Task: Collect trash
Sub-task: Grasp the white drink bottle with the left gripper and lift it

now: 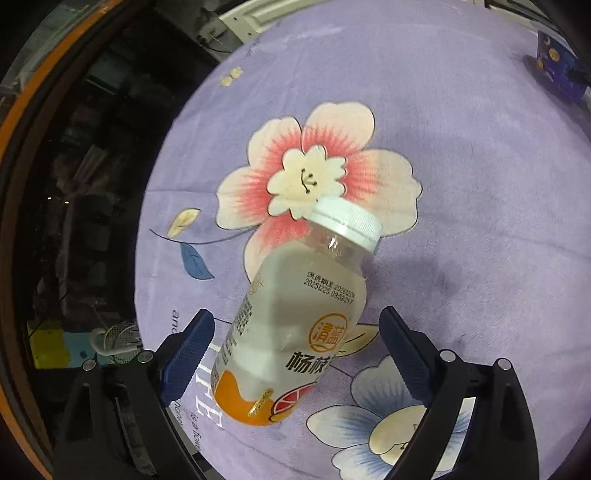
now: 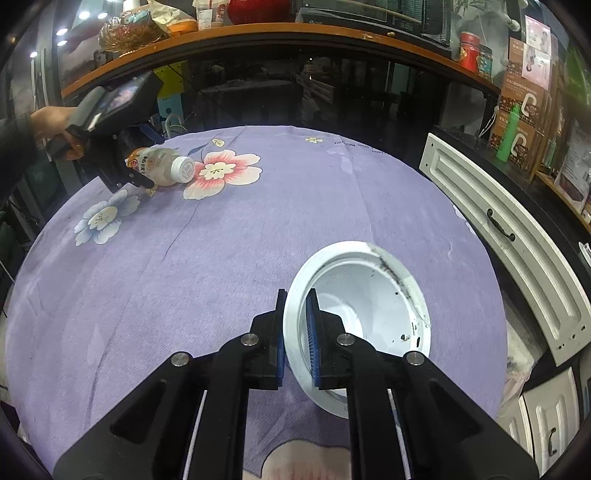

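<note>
An empty plastic drink bottle [image 1: 295, 321] with a white cap and orange label lies on its side on the purple flowered tablecloth [image 1: 461, 184]. My left gripper [image 1: 295, 350] is open, its blue pads either side of the bottle's lower body, not touching it. The bottle also shows in the right wrist view [image 2: 162, 164], far left, with the left gripper [image 2: 136, 173] over it. My right gripper [image 2: 295, 339] is shut on the rim of a white bucket [image 2: 373, 295], tilted with its mouth toward the camera.
A dark glass counter with an orange edge [image 2: 258, 31] curves behind the table, cluttered on top. A white cabinet panel [image 2: 517, 236] leans at the right. A blue packet [image 1: 554, 62] lies at the cloth's far right edge.
</note>
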### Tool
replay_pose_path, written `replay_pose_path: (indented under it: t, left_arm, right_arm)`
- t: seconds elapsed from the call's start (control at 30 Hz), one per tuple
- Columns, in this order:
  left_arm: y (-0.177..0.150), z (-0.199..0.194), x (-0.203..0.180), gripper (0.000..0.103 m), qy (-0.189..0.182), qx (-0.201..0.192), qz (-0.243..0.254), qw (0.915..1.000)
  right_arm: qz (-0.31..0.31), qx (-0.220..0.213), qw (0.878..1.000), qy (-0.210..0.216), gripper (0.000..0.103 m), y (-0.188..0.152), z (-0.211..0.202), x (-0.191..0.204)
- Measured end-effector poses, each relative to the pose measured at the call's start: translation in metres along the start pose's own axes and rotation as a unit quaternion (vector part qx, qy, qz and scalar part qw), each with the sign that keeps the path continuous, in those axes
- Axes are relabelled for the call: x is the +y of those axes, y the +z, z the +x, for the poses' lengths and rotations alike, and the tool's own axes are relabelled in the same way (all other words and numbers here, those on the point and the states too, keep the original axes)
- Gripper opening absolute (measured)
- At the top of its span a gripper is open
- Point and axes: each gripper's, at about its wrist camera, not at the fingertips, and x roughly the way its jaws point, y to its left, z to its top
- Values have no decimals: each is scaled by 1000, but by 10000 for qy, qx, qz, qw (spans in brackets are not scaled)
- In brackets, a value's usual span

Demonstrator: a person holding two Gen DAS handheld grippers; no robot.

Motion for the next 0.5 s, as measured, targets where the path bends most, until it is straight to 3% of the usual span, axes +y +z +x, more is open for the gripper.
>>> replay_pose_path:
  t: [0.2, 0.37, 0.5]
  left_arm:
    - [-2, 18, 2, 84, -238, 169, 72, 9995]
    - [-8, 14, 2, 75, -460, -20, -68, 9989]
    - [-11, 11, 2, 62, -723, -2, -293, 9970]
  right_arm:
    - [72, -30, 10000, 55, 11, 0, -4, 1]
    - [69, -98, 9999, 34, 11, 3, -8, 3]
    - [97, -146, 9998, 68, 11, 6, -10, 5]
